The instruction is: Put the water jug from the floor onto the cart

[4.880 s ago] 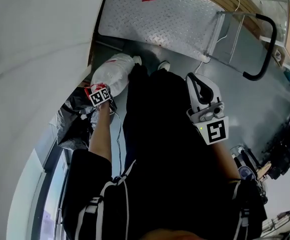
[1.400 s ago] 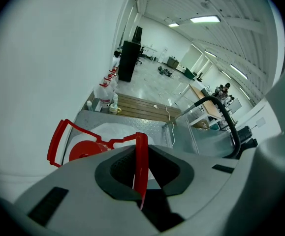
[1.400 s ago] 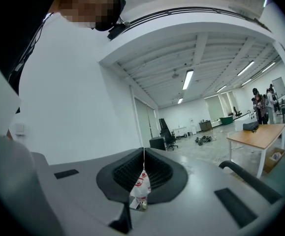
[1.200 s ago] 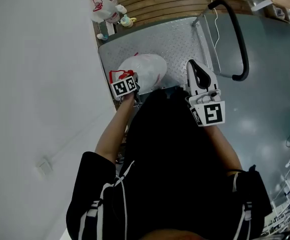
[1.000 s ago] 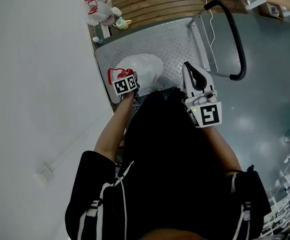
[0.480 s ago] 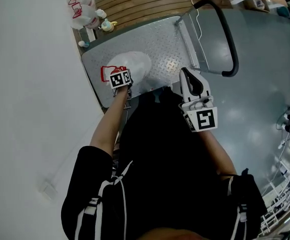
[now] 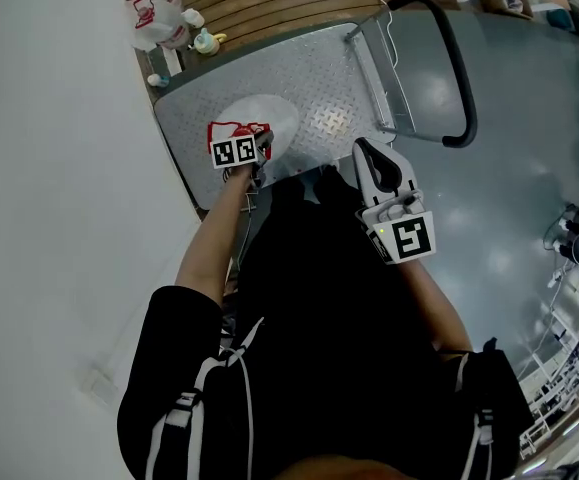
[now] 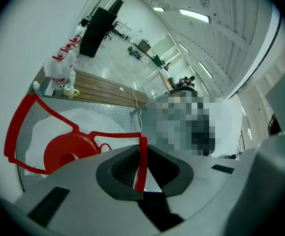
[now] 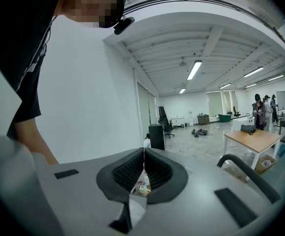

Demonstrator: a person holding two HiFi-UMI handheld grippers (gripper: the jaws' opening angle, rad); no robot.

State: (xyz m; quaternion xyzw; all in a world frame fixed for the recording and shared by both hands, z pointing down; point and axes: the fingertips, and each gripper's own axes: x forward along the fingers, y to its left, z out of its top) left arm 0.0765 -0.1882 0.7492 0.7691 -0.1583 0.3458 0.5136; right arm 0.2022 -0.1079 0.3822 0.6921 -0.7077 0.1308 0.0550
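The left gripper [image 8: 140, 167] is closing its jaws on the water jug's [image 7: 261, 118] red carry handle [image 8: 116, 133], whose thin strap is pinched between the pads. The jug is over the near left part of the cart's [image 7: 334, 73] diamond-plate deck (whether it rests there, I cannot tell). The right gripper [image 9: 143, 156] is clenched on nothing, held beside the cart.

Cloudy, red-capped water jug [image 7: 272, 118], handle up, is over the diamond-plate cart [image 7: 337, 76] near its front edge.
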